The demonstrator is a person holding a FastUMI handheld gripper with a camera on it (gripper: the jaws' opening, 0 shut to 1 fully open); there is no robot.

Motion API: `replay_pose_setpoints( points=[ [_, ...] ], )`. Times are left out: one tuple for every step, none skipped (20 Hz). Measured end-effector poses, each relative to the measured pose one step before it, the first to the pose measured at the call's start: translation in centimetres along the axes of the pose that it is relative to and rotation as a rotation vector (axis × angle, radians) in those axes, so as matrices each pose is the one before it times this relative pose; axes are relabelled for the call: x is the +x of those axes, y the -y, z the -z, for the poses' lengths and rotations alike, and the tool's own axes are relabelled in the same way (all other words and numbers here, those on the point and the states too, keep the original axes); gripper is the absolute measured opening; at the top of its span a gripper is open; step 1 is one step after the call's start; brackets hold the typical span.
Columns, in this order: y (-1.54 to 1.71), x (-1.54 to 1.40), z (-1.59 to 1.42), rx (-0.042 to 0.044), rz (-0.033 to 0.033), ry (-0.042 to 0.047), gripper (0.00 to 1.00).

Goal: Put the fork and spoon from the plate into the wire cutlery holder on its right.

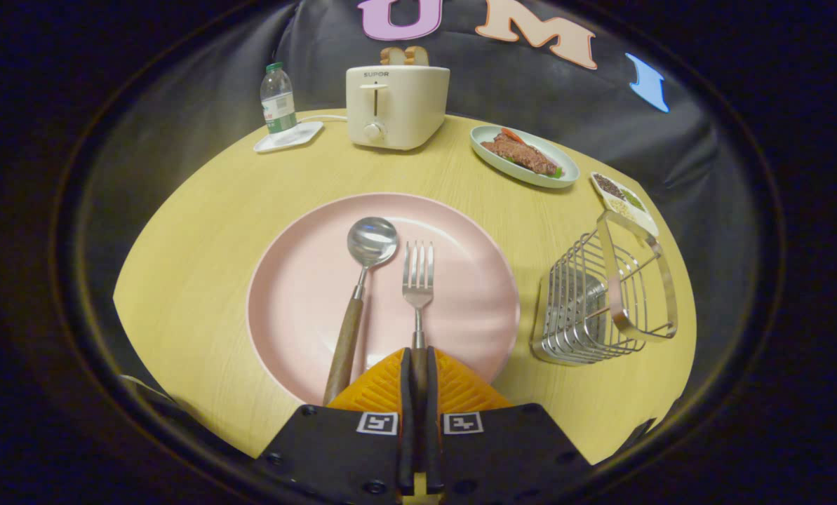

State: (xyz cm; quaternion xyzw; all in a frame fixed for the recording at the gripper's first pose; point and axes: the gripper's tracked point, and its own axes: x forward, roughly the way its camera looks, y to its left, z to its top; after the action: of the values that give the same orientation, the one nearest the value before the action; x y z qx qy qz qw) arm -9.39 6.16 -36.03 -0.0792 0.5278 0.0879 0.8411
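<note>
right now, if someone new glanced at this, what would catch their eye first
The big pink plate in the middle of the round wooden table stands out, with a spoon and a fork lying side by side on it. The gripper has its fingers closed on the fork's handle at the plate's near rim. To the plate's right stands the shiny wire cutlery holder, and a toaster with bread sits beyond.

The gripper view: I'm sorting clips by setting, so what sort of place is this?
Likely a staged breakfast table: a toaster holding bread, a meat dish, and a pink plate. The tool is shut on the fork.
</note>
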Motion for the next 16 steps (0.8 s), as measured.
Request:
replay_pose_setpoints(
  points=[
    [-0.073, -0.120, -0.112, -0.00354, -0.00323, 0.00158, 0.10],
    [0.060, -0.194, 0.230, -0.00983, -0.00346, -0.01220, 0.10],
    [0.156, -0.157, -0.170, -0.00447, 0.00191, -0.00452, 0.10],
    [0.125, -0.226, 0.136, -0.00725, -0.00222, -0.01213, 0.10],
    [0.151, -0.220, -0.205, -0.00136, -0.00346, -0.00690, 0.10],
    [-0.111, -0.209, -0.173, 0.00025, -0.01152, -0.00453, 0.09],
    [0.057, -0.398, -0.006, -0.00612, -0.01043, -0.01780, 0.09],
    [0.112, -0.297, -0.076, -0.00796, -0.00979, -0.01036, 0.09],
    [0.254, -0.375, -0.280, -0.00957, -0.00223, -0.00290, 0.09],
    [0.406, -0.367, -0.243, -0.00972, 0.00142, 0.00356, 0.09],
    [0.359, -0.422, -0.322, -0.00920, 0.00065, 0.00227, 0.10],
    [0.258, -0.372, -0.198, -0.00574, -0.00238, 0.00390, 0.10],
    [0.209, -0.386, -0.201, -0.00235, -0.00595, -0.00069, 0.10],
    [0.226, -0.389, 0.049, -0.00215, -0.00918, -0.00478, 0.10],
    [0.222, -0.428, -0.134, -0.00391, -0.00909, -0.00523, 0.09],
    [0.279, -0.468, -0.139, -0.00945, -0.00596, -0.00064, 0.09]
  ],
)
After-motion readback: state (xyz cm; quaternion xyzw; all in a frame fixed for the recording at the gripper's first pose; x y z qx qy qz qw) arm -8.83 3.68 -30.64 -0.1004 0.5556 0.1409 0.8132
